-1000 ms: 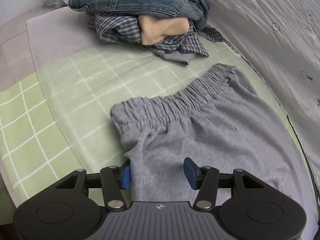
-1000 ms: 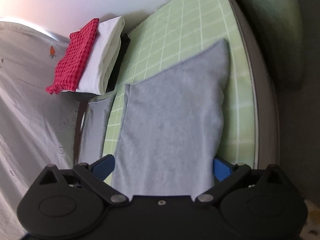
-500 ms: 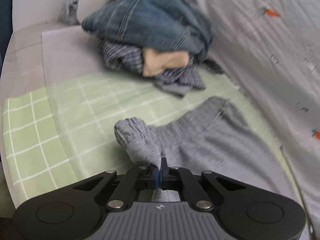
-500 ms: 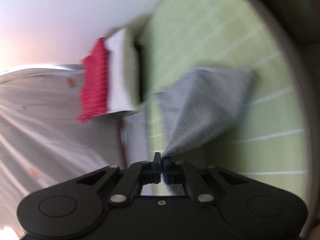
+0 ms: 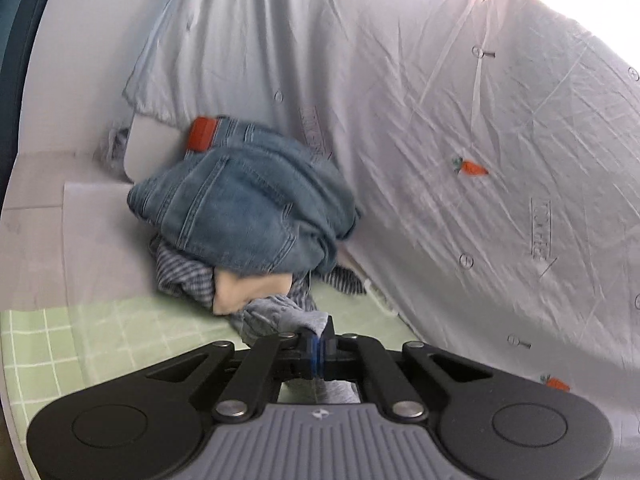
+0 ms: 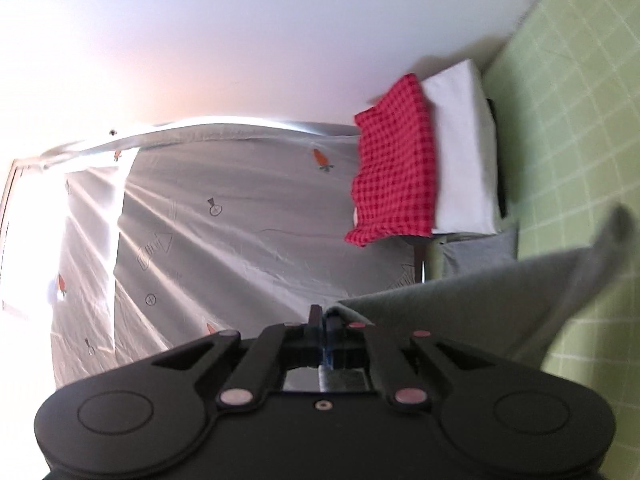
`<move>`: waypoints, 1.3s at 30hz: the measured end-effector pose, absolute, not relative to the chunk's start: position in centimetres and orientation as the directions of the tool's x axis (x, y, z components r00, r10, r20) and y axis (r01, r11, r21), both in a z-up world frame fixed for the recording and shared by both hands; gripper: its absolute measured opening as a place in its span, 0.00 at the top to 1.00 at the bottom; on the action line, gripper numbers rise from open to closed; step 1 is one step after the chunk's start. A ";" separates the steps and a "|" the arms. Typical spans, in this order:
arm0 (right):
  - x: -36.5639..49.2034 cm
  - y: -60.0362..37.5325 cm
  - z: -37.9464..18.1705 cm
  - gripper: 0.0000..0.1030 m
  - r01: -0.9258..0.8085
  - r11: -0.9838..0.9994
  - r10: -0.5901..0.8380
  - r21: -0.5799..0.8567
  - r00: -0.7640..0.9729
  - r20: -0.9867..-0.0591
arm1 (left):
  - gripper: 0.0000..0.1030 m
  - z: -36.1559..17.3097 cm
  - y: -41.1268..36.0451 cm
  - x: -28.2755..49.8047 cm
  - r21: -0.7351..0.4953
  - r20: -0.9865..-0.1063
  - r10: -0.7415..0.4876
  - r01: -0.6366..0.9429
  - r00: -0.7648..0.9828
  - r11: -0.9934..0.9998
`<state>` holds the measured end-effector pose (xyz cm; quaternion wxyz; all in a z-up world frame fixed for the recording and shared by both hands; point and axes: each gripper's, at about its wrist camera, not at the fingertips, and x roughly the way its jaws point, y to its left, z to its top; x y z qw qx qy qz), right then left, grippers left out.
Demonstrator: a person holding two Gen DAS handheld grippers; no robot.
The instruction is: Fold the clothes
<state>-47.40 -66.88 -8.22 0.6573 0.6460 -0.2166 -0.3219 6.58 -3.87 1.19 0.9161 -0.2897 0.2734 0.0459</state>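
— While clamped at both ends, hanging as pants (image 6: 480, 304) between two grippers, raised off sheet (image 6: 580, 100). Left gripper (image 5: 318, 346): pads pressed together on a bunched grey edge. Right gripper (image 6: 322, 344): likewise closed, pinching a thin corner of the same cloth. Far tip blurred; unable to tell whether touching sheet.

— Noted. Handling estimate?

— Soft knit, probably light, no stiffness. Sags and drapes from each pinch, so expect swing and creasing. Not slippery, not fragile. Thick at the gathered edge, thin elsewhere.

— Best hold points?

— Judged: hems and corners, well apart, to keep cloth taut and flat. Avoid mid-panel grabs, which would only gather folds. Left pinch takes a wad, so likely secure. Right pinch takes little cloth and may slip under a sharp tug.

— Hazards nearby?

— Jeans (image 5: 248, 208) heaped over shirt (image 5: 180, 276) just beyond left gripper; keep drape clear of that pile. Red cloth (image 6: 396, 176) on a white stack (image 6: 460, 152) ahead of right gripper, well apart from it.

— Stage?

— Fold in hand, by judgement; which fold, not settled.
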 end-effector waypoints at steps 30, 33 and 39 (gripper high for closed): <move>-10.8 -85.3 -9.4 0.34 0.855 0.383 -0.565 0.350 0.517 -0.643 | 0.40 -6.8 -20.0 24.6 -0.270 -0.736 -0.065 -0.204 0.674 0.941; -14.0 -82.2 -11.7 0.28 0.882 0.312 -0.559 0.353 0.471 -0.683 | 0.39 -8.7 -19.1 21.2 -0.281 -0.797 -0.076 -0.257 0.599 0.925; -19.8 -77.5 -16.7 0.28 0.936 0.164 -0.486 0.311 0.351 -0.801 | 0.39 -12.6 -18.8 16.5 -0.307 -0.874 -0.141 -0.303 0.466 0.902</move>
